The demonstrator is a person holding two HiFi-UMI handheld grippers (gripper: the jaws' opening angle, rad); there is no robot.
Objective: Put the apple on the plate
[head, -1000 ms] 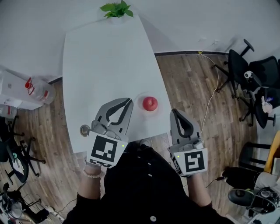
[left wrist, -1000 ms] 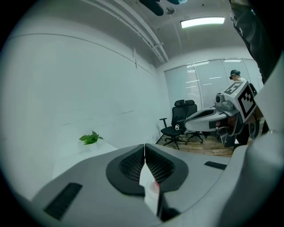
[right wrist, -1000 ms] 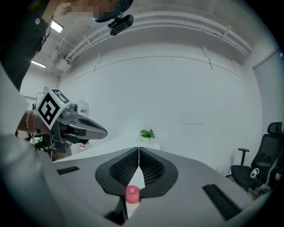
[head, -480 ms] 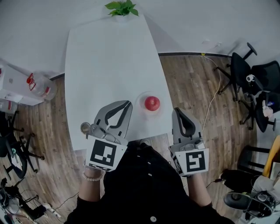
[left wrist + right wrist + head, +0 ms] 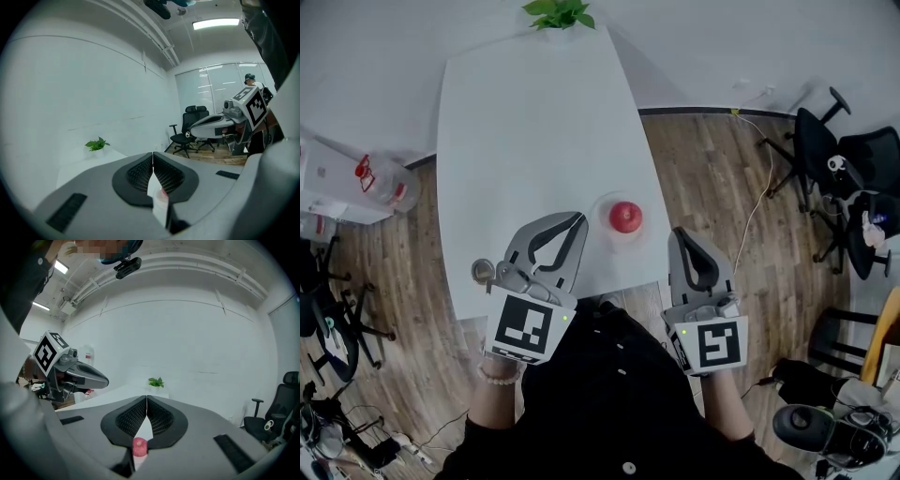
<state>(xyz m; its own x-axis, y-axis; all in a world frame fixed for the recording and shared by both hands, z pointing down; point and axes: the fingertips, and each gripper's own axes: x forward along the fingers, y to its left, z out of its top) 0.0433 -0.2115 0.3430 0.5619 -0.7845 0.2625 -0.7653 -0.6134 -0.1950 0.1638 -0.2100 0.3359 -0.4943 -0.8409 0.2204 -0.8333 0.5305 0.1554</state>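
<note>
A red apple (image 5: 625, 216) sits on a pale round plate (image 5: 602, 207) near the front right edge of the white table (image 5: 525, 131). My left gripper (image 5: 577, 217) hovers over the table just left of the plate, its jaws shut with nothing between them. My right gripper (image 5: 677, 235) is off the table's right edge, over the wooden floor, also shut and empty. In the left gripper view the left gripper (image 5: 153, 154) shows closed tips, with a sliver of the apple (image 5: 164, 191) behind them. Past the right gripper (image 5: 146, 398), the apple (image 5: 139, 447) shows low between its jaws.
A potted plant (image 5: 560, 14) stands at the table's far end. Office chairs (image 5: 825, 141) crowd the right side of the room, and a cable (image 5: 752, 202) runs across the floor. A water jug (image 5: 380, 183) and boxes sit to the table's left.
</note>
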